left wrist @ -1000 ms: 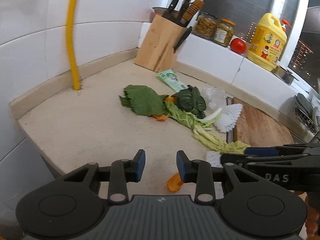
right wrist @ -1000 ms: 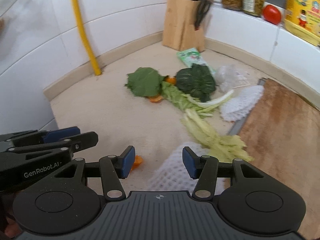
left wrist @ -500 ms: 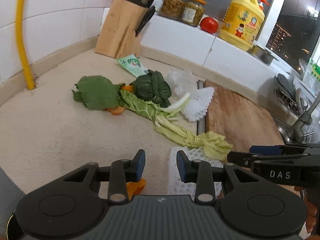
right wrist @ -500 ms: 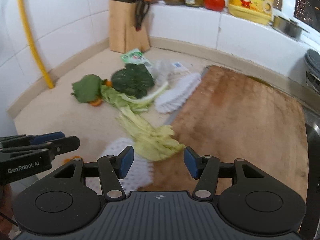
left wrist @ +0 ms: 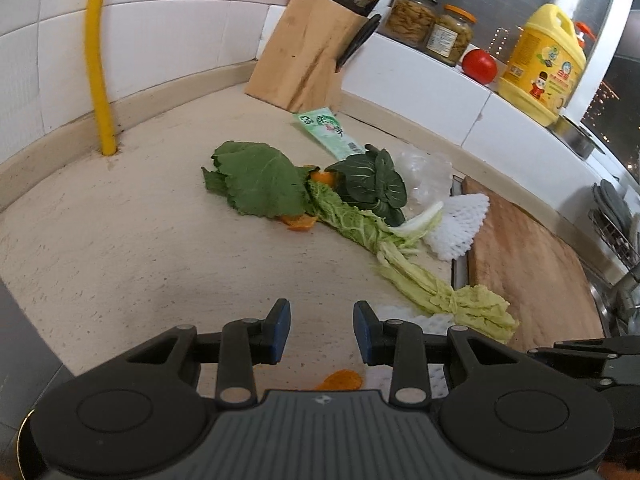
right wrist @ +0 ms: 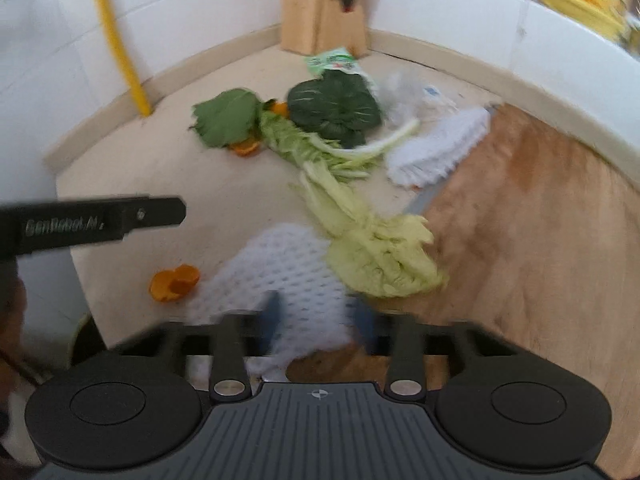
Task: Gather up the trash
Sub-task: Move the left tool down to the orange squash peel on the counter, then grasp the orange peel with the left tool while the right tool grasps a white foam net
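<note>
Trash lies across the beige counter (left wrist: 120, 248). A white foam net (right wrist: 280, 268) sits at the near edge, and my right gripper (right wrist: 318, 316) is closing on it, its blurred pads touching its sides. A pale cabbage leaf (right wrist: 380, 256) overlaps the net's far corner. An orange peel (right wrist: 174, 282) lies left of the net. My left gripper (left wrist: 322, 330) is open and empty above that orange peel (left wrist: 340, 380). Farther back lie a green leaf (left wrist: 256, 178), dark greens (left wrist: 372, 184), a green packet (left wrist: 326, 128), clear plastic (left wrist: 424, 172) and a second foam net (left wrist: 460, 224).
A wooden cutting board (left wrist: 532, 272) covers the counter's right side. A knife block (left wrist: 304, 64) stands in the back corner and a yellow pipe (left wrist: 98, 60) runs up the left wall. On the ledge are jars (left wrist: 414, 18), a tomato (left wrist: 479, 66) and a yellow bottle (left wrist: 544, 64).
My right gripper has dropped onto the near foam net and its jaws have narrowed around it. The left gripper's view has swung back left over the orange peel; its jaws kept their gap.
</note>
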The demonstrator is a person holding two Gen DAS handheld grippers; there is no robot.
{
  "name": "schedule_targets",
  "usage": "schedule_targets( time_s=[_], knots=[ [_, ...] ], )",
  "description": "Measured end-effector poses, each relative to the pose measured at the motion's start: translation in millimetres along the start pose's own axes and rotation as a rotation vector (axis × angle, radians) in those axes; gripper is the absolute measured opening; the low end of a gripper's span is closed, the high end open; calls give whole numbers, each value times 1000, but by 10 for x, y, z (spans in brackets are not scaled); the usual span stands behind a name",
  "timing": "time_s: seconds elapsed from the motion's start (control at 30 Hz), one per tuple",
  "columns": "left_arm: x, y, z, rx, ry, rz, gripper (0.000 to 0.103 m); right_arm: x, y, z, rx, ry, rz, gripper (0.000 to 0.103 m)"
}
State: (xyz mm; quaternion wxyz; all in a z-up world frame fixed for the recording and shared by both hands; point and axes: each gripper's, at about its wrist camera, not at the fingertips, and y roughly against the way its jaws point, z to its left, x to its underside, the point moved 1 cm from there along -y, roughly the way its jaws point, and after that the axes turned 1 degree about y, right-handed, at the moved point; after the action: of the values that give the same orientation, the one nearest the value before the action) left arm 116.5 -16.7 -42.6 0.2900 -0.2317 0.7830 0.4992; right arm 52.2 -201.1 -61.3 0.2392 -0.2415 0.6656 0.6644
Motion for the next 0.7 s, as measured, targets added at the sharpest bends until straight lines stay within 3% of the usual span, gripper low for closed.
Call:
schedule_targets(
  time_s=[0.07, 0.27, 0.6, 0.7],
  knots=[
    [-12, -1, 14, -1, 5, -3, 29, -41, 64, -5, -42, -12, -11, 12],
    [-21, 127, 117, 1, -9, -24, 29, -190, 261, -9, -125, -24, -80, 12],
    [214, 280, 138, -14, -70, -18, 34, -350, 173, -239, -111, -124, -138, 12],
    [239, 286, 88, 23, -74, -12, 34, -434, 239, -381, -83, -156, -183, 12]
  ],
)
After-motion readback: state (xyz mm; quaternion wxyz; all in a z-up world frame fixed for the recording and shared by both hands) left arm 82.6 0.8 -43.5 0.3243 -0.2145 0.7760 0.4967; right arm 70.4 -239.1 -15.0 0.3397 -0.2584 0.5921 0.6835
